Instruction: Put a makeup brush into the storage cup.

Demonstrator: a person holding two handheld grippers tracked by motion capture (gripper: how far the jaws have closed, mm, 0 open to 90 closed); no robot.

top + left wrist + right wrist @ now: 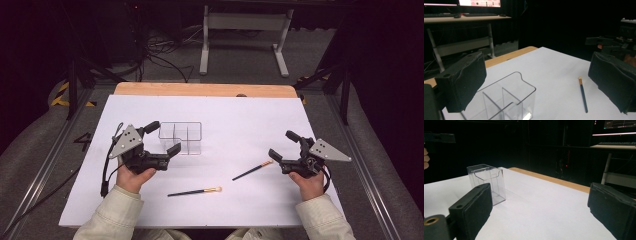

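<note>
A clear plastic box (182,138) with inner dividers stands on the white sheet, left of centre. My left gripper (163,137) is open right beside the box's left side, with one jaw behind its far corner and one at its near corner. In the left gripper view the box (509,100) sits low between the jaws of the left gripper (536,87). Two dark-handled brushes with pale tips lie flat: one (195,191) near the front, one (252,171) just left of my open right gripper (282,145). The right gripper view has the box (487,182) farther off, with nothing between the jaws of the right gripper (541,212).
The white sheet (230,115) covers a wooden table whose bare far edge (205,90) shows. Beyond it stand a desk frame (245,40) and cables on a grey floor. The second brush (582,93) lies near the left gripper's right-hand jaw.
</note>
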